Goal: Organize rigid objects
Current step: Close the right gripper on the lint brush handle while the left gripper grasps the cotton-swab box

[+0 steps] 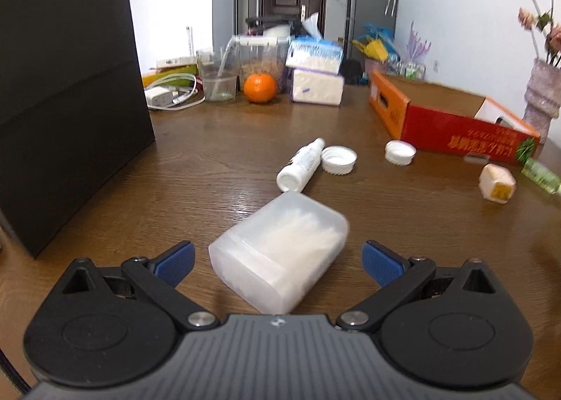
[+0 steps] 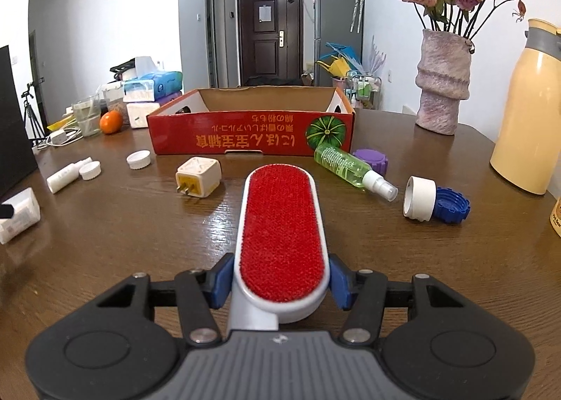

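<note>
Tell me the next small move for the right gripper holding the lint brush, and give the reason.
Probably carry it forward and up, over the near wall of the red cardboard box. The right gripper is already shut on the lint brush, the box stands open straight ahead, and a white plug adapter and green spray bottle lie to either side of the path.

Right gripper (image 2: 280,286): blue pads clamped on both sides of red lint brush (image 2: 282,235), white-rimmed, pointing toward red cardboard box (image 2: 250,135). On wooden table (image 2: 420,259): white plug adapter (image 2: 198,177), green spray bottle (image 2: 352,170), purple cap (image 2: 371,160), white tape roll (image 2: 419,198) against blue cap (image 2: 452,205), vase (image 2: 441,81).
</note>
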`<state>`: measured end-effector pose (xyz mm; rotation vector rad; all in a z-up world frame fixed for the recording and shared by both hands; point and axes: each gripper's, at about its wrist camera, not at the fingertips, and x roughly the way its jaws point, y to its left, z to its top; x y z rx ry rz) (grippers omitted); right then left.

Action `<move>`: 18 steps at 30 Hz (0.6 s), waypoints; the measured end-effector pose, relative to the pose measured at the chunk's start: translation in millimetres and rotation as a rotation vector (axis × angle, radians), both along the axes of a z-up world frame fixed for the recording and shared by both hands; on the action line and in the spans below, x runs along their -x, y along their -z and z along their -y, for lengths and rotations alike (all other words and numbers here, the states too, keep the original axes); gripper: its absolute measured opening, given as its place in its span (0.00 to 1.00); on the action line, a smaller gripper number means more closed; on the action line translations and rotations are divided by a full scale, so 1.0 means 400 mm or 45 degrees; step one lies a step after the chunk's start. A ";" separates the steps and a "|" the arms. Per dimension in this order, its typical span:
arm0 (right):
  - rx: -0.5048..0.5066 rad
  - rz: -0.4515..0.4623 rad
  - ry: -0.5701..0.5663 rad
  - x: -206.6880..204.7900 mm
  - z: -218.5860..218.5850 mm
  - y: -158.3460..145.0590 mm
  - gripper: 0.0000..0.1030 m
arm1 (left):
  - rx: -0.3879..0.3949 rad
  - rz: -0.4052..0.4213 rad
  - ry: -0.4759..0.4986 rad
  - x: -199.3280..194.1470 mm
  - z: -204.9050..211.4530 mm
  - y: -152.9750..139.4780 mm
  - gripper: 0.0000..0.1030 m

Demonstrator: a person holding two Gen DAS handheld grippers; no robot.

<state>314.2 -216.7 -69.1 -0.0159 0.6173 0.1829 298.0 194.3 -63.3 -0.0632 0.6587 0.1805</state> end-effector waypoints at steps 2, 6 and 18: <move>0.000 0.001 0.008 -0.003 -0.004 -0.001 0.53 | 0.011 -0.020 -0.002 -0.020 -0.013 0.015 1.00; 0.012 0.001 0.016 -0.010 -0.016 -0.001 0.53 | 0.058 -0.034 0.003 -0.042 -0.028 0.035 1.00; 0.014 -0.003 -0.009 -0.019 -0.034 0.003 0.53 | 0.071 -0.015 -0.004 -0.070 -0.014 0.038 0.91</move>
